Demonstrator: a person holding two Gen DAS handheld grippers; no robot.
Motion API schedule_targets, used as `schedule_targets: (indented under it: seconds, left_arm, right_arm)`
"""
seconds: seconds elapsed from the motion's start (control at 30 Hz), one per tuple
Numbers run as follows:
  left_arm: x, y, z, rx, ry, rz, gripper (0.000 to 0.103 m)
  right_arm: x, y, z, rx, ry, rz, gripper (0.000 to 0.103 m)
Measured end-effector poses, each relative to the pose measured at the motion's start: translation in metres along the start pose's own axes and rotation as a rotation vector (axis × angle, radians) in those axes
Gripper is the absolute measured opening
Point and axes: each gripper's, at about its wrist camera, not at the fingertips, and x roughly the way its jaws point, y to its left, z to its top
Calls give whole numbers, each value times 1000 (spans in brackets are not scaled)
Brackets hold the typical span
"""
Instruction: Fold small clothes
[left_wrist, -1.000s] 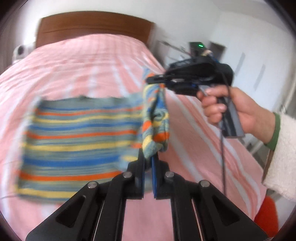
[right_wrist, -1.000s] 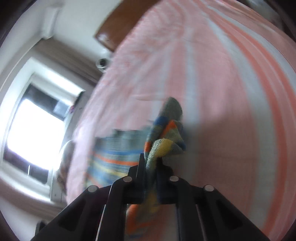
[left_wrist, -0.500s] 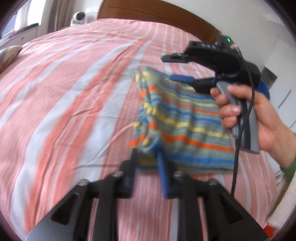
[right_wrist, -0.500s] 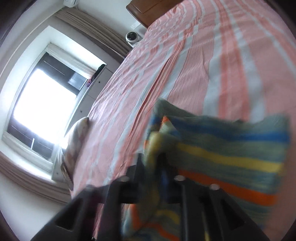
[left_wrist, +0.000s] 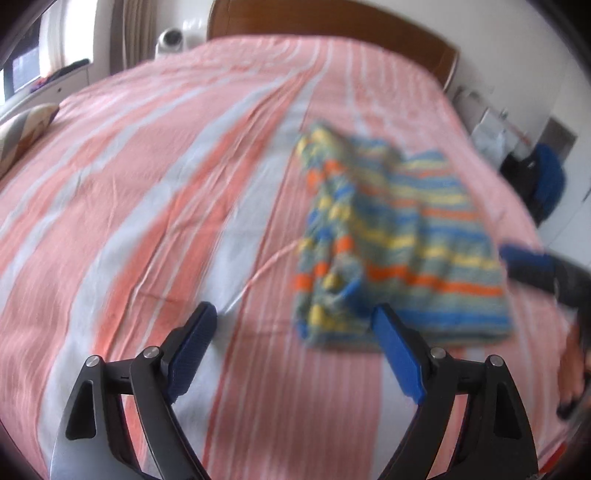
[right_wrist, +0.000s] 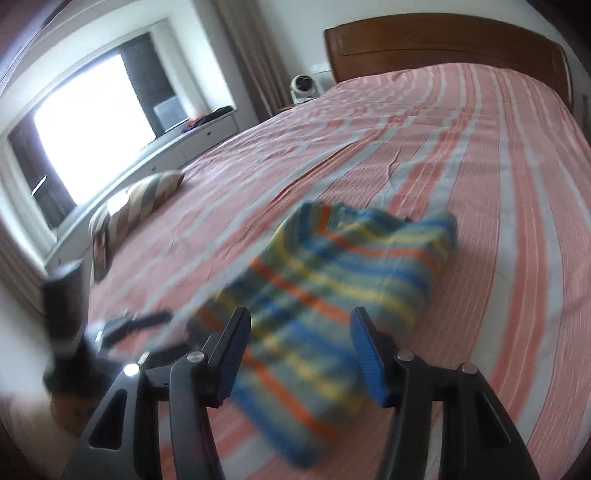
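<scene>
A small striped knit garment (left_wrist: 399, 243) in blue, yellow, orange and grey lies folded on the pink striped bed (left_wrist: 147, 184). My left gripper (left_wrist: 291, 332) is open and empty, just in front of and left of the garment's near edge. In the right wrist view the garment (right_wrist: 332, 280) lies folded on the bed, with my right gripper (right_wrist: 299, 347) open and empty over its near end. The right gripper's blurred blue finger also shows at the right edge of the left wrist view (left_wrist: 524, 258).
A wooden headboard (right_wrist: 443, 40) stands at the far end of the bed. A striped pillow (right_wrist: 140, 199) lies near the bed's left edge by the window (right_wrist: 85, 110). A white fan (right_wrist: 303, 86) stands beside the headboard. The left gripper appears blurred at lower left (right_wrist: 122, 332).
Both grippers were shut on the garment's edge, carried it over itself, then opened and let go. The garment now lies folded on the bed and both grippers have pulled back.
</scene>
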Motion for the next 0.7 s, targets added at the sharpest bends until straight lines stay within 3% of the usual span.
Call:
schedule_targets:
  seconds: [0.1,0.13,0.27,0.43,0.57,0.63,0.7]
  left_arm:
    - [-9,1,0,23,16,14,87]
    - [-15,2,0,21,14,11,87]
    - [-43,8,15,-16,-50,-67,91]
    - [-12,-8,62,22,-50,-69,95]
    - [42,-2,62,52,106,37,94]
    - [37,4,54,82,103,15,94]
    - [12,15,46,76,65,9,93]
  right_arm:
    - [29,0,-36,28,140,-38,57]
    - [32,2,-42,24,145,-58,58]
    - [1,9,-26,23,48,-28,57]
    - [-10,-4,20,14,-24,-97,58]
    - [29,-42,32,158,20,-120,58]
    - [60,-58,23,245,93,-119,58]
    - [54,-57,17,263,56,-131,57]
